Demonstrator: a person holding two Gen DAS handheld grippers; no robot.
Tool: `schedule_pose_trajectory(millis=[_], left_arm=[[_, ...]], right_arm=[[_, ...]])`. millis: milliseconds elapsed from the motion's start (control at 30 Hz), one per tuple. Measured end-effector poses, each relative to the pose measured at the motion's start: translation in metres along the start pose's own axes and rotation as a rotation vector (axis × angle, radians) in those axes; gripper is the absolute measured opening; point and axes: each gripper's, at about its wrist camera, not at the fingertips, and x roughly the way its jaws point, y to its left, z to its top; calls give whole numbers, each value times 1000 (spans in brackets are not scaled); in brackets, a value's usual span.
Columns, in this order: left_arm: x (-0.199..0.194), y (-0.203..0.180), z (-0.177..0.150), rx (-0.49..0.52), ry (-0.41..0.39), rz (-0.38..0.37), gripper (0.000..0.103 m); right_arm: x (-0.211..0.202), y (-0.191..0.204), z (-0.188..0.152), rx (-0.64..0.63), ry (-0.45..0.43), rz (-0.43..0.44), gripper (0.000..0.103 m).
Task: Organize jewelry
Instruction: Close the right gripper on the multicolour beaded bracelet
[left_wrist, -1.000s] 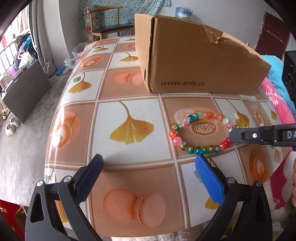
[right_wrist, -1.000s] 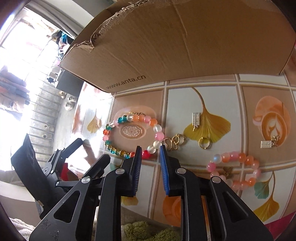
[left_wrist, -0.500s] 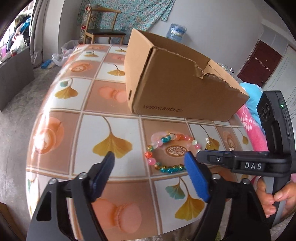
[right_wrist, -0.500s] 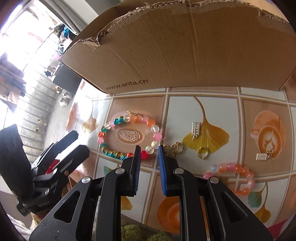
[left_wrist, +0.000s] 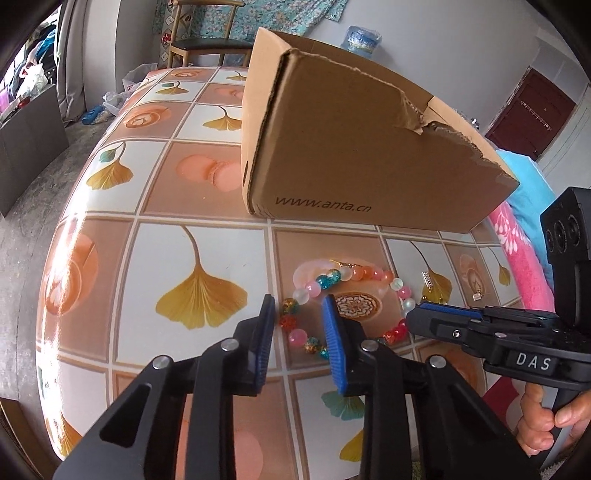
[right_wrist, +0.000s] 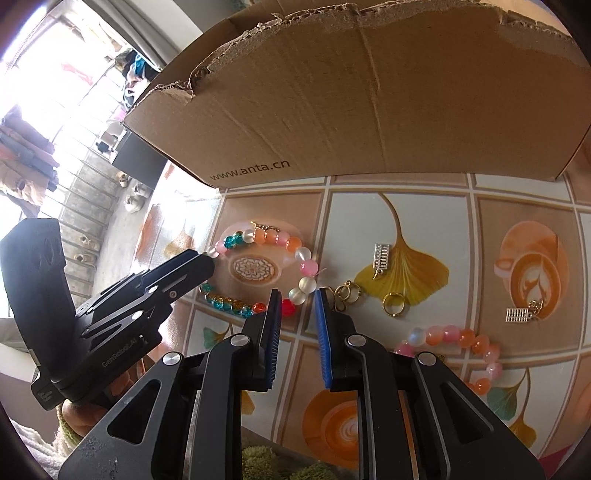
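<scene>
Left wrist view: patterned tablecloth (left_wrist: 199, 254); cardboard box (left_wrist: 354, 162) ahead; chair (left_wrist: 207, 40) and door (left_wrist: 532, 110) beyond. Left gripper (left_wrist: 298, 314), narrower than a second ago, part-open astride the multicolour bracelet (left_wrist: 332, 291).

Right wrist view: right gripper (right_wrist: 297, 301) slightly parted, wider than before, at bracelet's red bead (right_wrist: 288, 307); pink bracelet (right_wrist: 465, 350) to its right.
</scene>
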Motion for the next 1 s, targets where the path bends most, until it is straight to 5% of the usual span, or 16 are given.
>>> schedule_pose_trajectory(millis=[100, 533, 1000], left_arm=[[3, -6, 0, 20, 0, 34, 10], [-4, -11, -11, 66, 25, 49, 9], [-6, -5, -14, 53, 19, 33, 9]], right_arm=[[0, -2, 0, -5, -2, 4, 16], [-9, 12, 4, -68, -30, -27, 28], [16, 42, 18, -228, -27, -173, 23]])
